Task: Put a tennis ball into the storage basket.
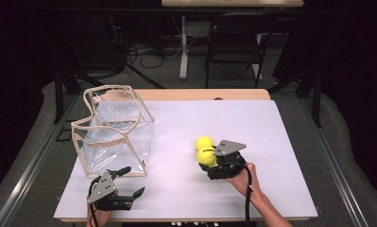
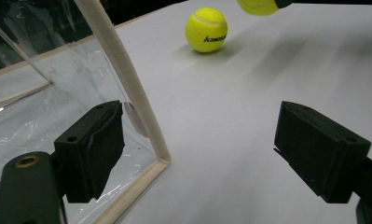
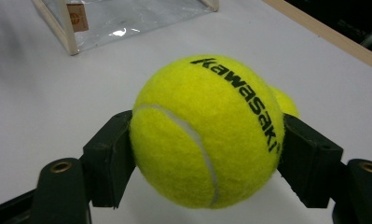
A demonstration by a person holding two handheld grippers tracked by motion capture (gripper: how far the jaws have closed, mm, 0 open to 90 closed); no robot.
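Observation:
Two yellow tennis balls are on the white table top (image 1: pixel 176 123). One ball (image 1: pixel 204 142) (image 2: pixel 206 29) rests on the table. Touching or nearly touching it is the second ball (image 1: pixel 206 156) (image 3: pixel 207 130) (image 2: pixel 258 5), printed "Kawasaki", held a little off the surface with my right gripper (image 1: pixel 210 163) (image 3: pixel 207 144) shut on it. The resting ball (image 3: pixel 285 100) peeks out behind the held one. My left gripper (image 1: pixel 132 181) (image 2: pixel 202 144) stands open with nothing between its jaws, at the front corner of a clear plastic bag (image 1: pixel 113 130) (image 2: pixel 44 102) (image 3: pixel 118 14) with beige trim.
The bag stands upright with its top open at the table's left. Its trimmed corner edge (image 2: pixel 132 88) rises just beside my left gripper's left jaw. A wooden table edge (image 1: pixel 200 94) runs along the back. A dark chair (image 1: pixel 235 40) stands beyond the table.

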